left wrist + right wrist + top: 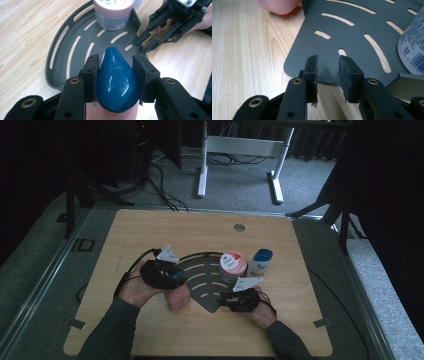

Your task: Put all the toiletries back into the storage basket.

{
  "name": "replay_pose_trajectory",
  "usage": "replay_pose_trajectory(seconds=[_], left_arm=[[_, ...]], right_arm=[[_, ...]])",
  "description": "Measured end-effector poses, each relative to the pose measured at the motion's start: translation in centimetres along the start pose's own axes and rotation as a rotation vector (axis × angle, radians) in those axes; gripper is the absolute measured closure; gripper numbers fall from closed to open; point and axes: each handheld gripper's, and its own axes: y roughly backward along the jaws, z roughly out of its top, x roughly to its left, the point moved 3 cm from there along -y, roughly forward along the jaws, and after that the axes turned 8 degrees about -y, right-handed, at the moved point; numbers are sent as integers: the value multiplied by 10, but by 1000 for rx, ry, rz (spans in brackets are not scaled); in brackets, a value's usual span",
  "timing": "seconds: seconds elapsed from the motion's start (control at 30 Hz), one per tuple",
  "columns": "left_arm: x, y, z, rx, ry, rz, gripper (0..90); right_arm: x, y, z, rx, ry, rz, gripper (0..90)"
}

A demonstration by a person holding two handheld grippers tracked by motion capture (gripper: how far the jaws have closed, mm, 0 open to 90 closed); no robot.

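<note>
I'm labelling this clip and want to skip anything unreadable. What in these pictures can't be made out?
- Pink bottle body: left gripper view, hidden below its blue cap and cut by the bottom edge.
- White tub lid print: cut by the top edge there; too small in the high view.
- Right gripper: whether its pads touch the grey rack edge is unclear in its own view.
- Blue-capped bottle label: too small, high view.

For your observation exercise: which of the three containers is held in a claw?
The pink bottle with the blue teardrop cap, clamped by the left claw.

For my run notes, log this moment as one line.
left gripper shut on blue cap of pink bottle | right gripper open at grey tray corner
</note>
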Motion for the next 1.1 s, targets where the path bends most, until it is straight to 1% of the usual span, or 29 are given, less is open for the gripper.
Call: replay_pose_trajectory(seconds=[0.2,0.37,0.43,0.67,0.77,0.93,1.1], left_arm=[[-8,-2,6,-8,-22,-26,587],[-14,-5,11,-19,-27,-52,587],[-17,-6,12,-14,-40,-58,587],[-24,-12,18,-5,-60,-81,586],[-26,-15,22,1,-75,-96,585],[-31,-22,29,6,-96,-104,586],[-30,-25,36,-9,-94,-110,586]], right_arm=[[0,0,0,0,1,0,686],[0,0,0,1,1,0,686],[0,0,0,1,1,0,686],[0,0,0,1,2,-1,686],[0,0,0,1,2,-1,686],[0,0,0,1,2,-2,686],[0,0,0,1,3,-1,686]])
